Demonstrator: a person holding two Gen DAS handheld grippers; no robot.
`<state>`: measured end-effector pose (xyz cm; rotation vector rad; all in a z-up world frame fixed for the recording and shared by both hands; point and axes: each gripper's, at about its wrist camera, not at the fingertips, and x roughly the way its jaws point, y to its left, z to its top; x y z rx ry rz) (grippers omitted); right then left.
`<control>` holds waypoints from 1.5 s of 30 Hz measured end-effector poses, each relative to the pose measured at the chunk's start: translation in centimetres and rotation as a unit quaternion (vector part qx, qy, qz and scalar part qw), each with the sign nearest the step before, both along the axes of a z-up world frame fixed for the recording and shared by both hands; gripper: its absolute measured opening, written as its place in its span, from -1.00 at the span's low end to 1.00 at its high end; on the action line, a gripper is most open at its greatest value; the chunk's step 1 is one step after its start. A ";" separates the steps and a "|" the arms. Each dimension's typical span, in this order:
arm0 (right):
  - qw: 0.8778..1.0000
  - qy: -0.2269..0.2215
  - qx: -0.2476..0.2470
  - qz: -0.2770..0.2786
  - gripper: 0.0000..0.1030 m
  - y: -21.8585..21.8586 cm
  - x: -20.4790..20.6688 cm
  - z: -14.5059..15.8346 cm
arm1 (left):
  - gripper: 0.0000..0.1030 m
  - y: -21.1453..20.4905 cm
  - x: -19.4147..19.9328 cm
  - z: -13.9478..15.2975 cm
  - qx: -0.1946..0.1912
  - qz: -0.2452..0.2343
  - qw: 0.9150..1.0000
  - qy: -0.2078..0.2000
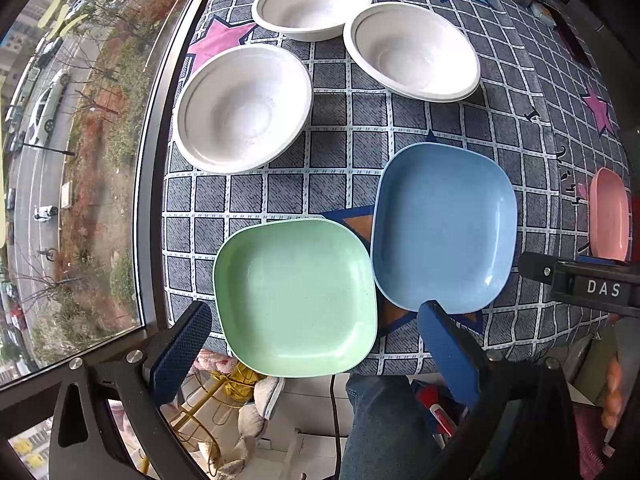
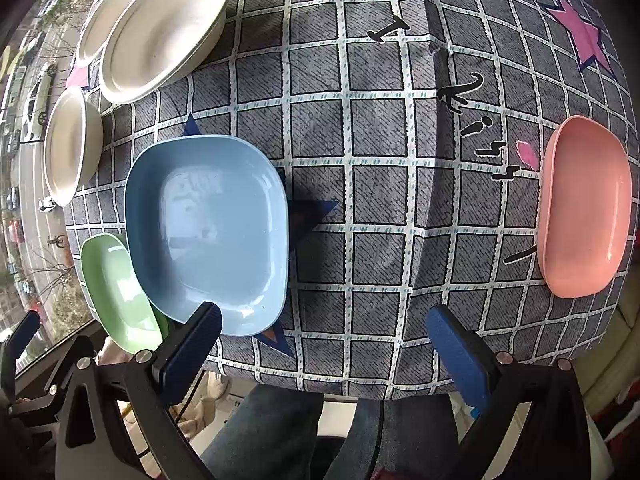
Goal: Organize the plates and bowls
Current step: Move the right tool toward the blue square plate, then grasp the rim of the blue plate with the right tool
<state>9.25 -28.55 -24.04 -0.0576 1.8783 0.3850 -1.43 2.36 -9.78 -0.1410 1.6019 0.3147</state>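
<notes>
Hovering at the near edge of the surface (image 1: 520, 92), the left tongs (image 1: 316, 344) are spread wide and hold nothing; their blue padded fingers (image 1: 182, 350) flank the near part of the green plate (image 1: 296, 296), which overhangs the surface's near edge slightly. Just right of it and a little farther back sits the blue plate (image 1: 444, 224), their rims very close or touching. Beyond them three white bowls stand upright: the near-left bowl (image 1: 244, 108) by the window (image 1: 68, 160), the far bowl (image 1: 314, 4) behind it, and the right bowl (image 1: 412, 50) just beside the far one. A checked grey cloth with coloured stars covers the surface.

From the right wrist view, the right tongs (image 2: 324, 344) are likewise wide open and empty, held over the near edge of the surface with the left finger (image 2: 192, 348) in front of the blue plate's (image 2: 208, 232) near rim. The green plate (image 2: 116, 292) lies to the left, partly tucked behind the blue one. A pink plate (image 2: 584, 208) rests well apart on the far right, near the surface's right edge.
</notes>
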 end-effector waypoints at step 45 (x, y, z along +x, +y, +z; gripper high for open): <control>0.996 -0.062 -0.054 0.036 1.00 -10.7 3.7 -9.8 | 0.97 -7.8 7.9 -9.0 -0.015 -0.060 0.998 0.020</control>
